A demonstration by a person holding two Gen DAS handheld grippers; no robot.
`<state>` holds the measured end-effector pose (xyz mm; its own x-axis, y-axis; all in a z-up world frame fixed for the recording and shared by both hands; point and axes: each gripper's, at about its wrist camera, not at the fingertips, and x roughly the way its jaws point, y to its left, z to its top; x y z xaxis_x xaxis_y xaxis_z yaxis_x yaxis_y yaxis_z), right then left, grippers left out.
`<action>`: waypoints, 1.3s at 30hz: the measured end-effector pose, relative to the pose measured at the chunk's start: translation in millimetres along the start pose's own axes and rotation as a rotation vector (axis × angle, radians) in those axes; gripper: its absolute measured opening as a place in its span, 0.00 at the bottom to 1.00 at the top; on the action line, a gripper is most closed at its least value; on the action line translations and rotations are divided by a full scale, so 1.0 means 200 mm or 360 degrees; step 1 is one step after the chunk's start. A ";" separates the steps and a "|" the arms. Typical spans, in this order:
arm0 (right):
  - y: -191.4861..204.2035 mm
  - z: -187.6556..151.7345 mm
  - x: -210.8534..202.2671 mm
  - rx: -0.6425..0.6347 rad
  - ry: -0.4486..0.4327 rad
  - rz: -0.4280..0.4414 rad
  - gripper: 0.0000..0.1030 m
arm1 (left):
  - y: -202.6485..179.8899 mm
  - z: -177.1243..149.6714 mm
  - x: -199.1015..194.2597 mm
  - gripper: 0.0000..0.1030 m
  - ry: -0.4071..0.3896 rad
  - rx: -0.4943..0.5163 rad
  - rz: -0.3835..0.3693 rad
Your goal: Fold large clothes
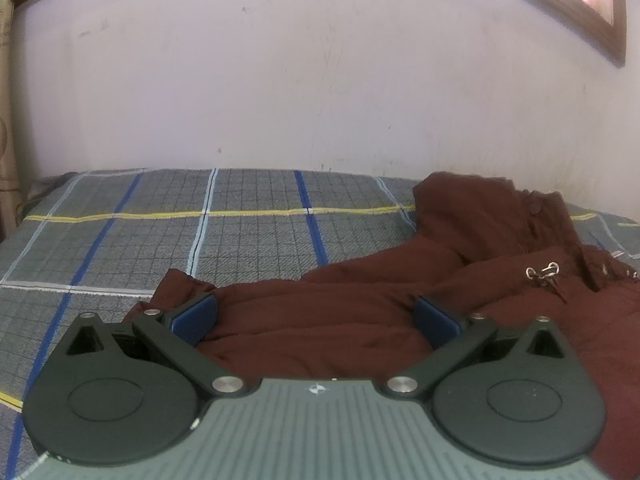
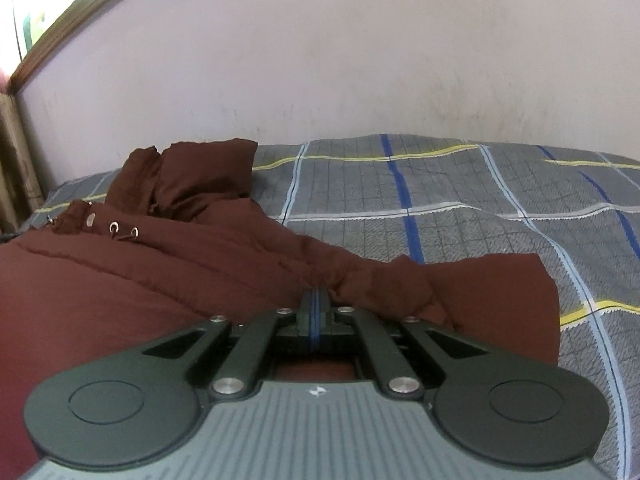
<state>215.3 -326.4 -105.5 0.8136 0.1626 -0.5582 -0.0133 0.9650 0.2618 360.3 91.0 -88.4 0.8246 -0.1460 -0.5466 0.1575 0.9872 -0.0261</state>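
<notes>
A large maroon padded jacket (image 1: 360,312) lies spread on the bed, its hood bunched toward the wall. My left gripper (image 1: 314,318) is open, its blue pads wide apart over the jacket's left sleeve area, holding nothing. In the right wrist view the same jacket (image 2: 140,272) fills the left and centre. My right gripper (image 2: 316,300) is shut, its pads pressed together at a puckered fold of the jacket's sleeve; the fabric gathers right at the tips. Metal eyelets (image 2: 124,230) show near the collar.
The bed is covered by a grey checked sheet (image 1: 160,236) with blue, white and yellow lines. A pale wall (image 1: 320,80) stands right behind the bed. A wooden window frame (image 1: 608,12) is at the upper right, and a curtain edge hangs at the far left.
</notes>
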 end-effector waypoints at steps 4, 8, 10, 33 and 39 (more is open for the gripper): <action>0.04 0.05 -0.09 -0.0036 0.0018 -0.0035 0.04 | 0.07 0.06 -0.21 1.00 -0.0040 -0.0083 -0.0144; 0.10 0.06 -0.35 -0.0057 -0.0218 0.0084 0.11 | 0.22 0.12 -0.48 1.00 -0.0108 -0.0102 -0.0162; 0.13 0.06 -0.48 -0.0086 -0.0309 0.0129 0.38 | 0.34 0.12 -0.56 1.00 -0.0113 -0.0125 -0.0166; 0.57 -0.24 -0.68 -0.0432 -0.0322 0.0163 0.87 | 0.32 -0.24 -0.28 0.95 0.0351 0.0152 -0.0553; 0.62 -0.27 -0.60 -0.0417 -0.0287 0.0150 0.87 | 0.29 -0.26 -0.31 0.98 0.0320 0.0195 -0.0489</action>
<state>83.8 -214.4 -47.7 0.8913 0.2371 -0.3866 -0.2233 0.9714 0.0809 289.5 161.7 -99.1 0.6077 -0.4064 -0.6823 0.4547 0.8824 -0.1206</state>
